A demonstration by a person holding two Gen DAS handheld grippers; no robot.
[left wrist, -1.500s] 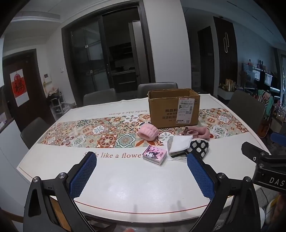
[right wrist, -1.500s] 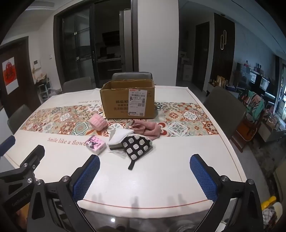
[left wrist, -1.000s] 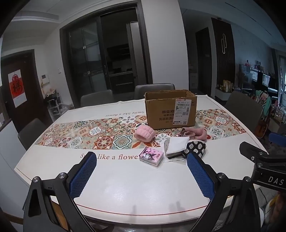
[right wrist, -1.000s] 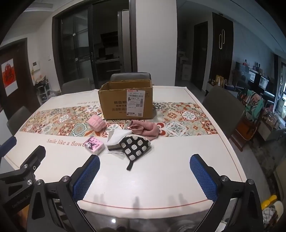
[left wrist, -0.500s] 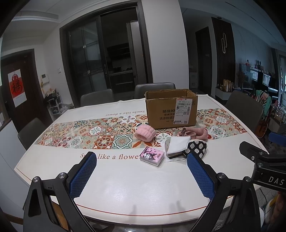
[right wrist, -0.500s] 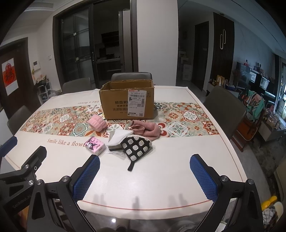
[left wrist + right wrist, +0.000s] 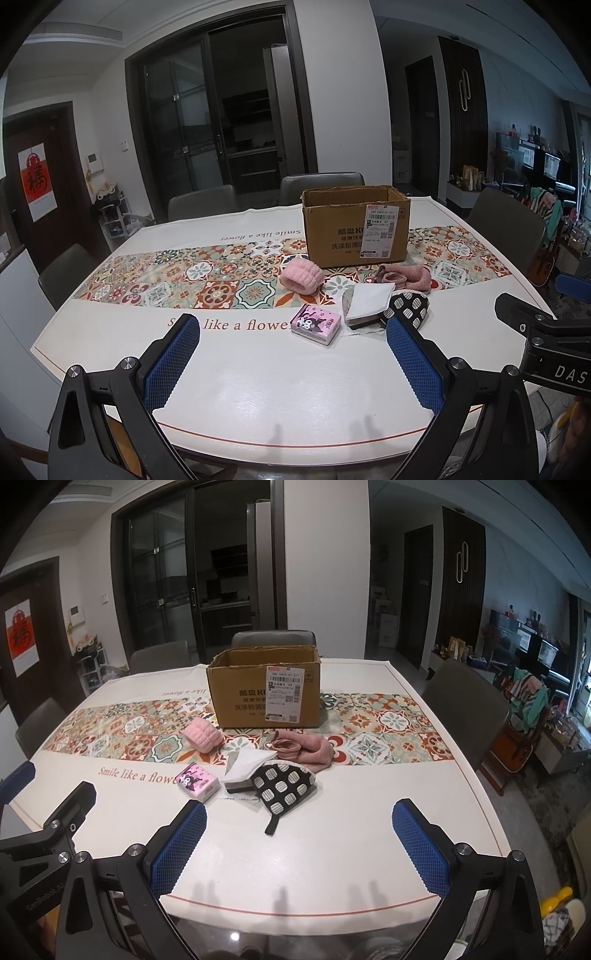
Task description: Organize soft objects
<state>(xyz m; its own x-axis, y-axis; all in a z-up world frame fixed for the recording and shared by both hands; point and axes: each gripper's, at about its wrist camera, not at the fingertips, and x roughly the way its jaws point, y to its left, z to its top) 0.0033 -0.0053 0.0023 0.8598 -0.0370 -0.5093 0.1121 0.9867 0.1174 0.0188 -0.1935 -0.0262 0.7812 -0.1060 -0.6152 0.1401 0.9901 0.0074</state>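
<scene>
An open cardboard box [image 7: 355, 225] [image 7: 265, 688] stands on the patterned runner of the white table [image 7: 258, 376]. In front of it lie a pink rolled towel [image 7: 301, 276] [image 7: 203, 734], a pink cloth [image 7: 406, 275] [image 7: 306, 748], a white folded cloth [image 7: 367, 300] [image 7: 245, 762], a black pouch with white dots [image 7: 409, 309] [image 7: 282, 782] and a pink tissue pack [image 7: 315, 324] [image 7: 195, 781]. My left gripper [image 7: 291, 362] and right gripper [image 7: 297, 843] hover open over the near table edge, both empty and well short of the items.
Grey chairs [image 7: 201, 201] [image 7: 463, 694] stand around the table. The right gripper's body [image 7: 546, 343] shows at the right of the left wrist view, the left gripper's body [image 7: 48, 834] at the left of the right wrist view. Cluttered furniture [image 7: 532, 698] fills the room's right side.
Both views shifted only slightly; the grippers drifted a little over the near table edge and stayed open. No item on the table moved.
</scene>
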